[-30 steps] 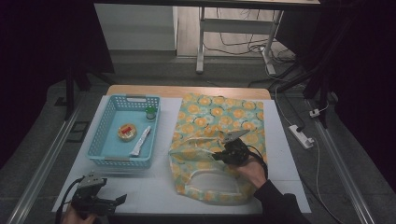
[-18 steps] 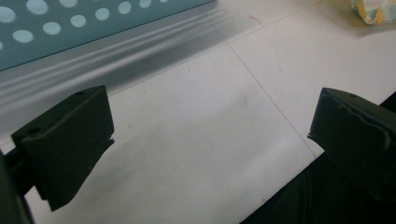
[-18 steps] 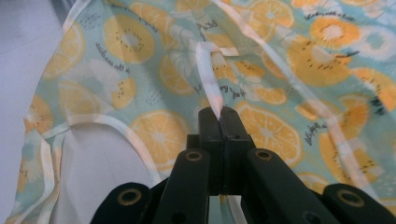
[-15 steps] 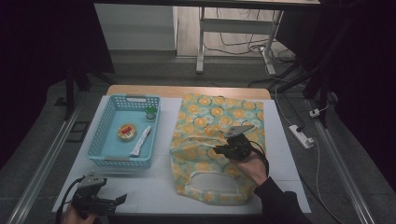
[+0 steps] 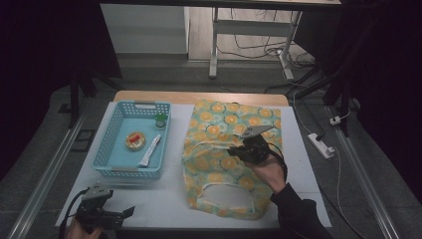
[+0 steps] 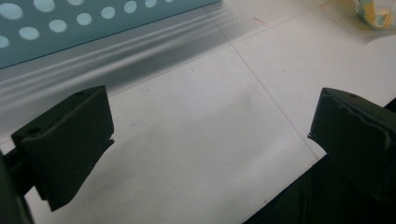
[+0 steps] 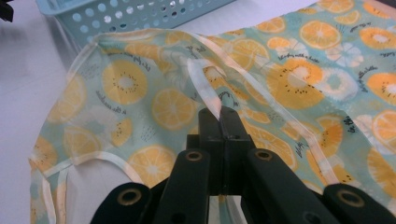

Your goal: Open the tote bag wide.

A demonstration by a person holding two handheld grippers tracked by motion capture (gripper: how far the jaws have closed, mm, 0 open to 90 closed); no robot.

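Note:
A fruit-print cloth bag lies on the white table, its handle cut-out toward the front edge. My right gripper is shut on a white-edged fold of the bag and holds it lifted off the table; in the right gripper view the jaws meet on that strip at my right gripper. My left gripper rests at the front left corner, open, and my left gripper has only bare table between its jaws.
A light blue basket stands left of the bag, holding a round yellow item, a white tube and a small green-capped pot. Its perforated wall lies just beyond my left gripper. A power strip lies off the table's right side.
My right gripper has risen and moved slightly back with the bag's fold, pulling the cloth up. The left gripper has stayed where it was.

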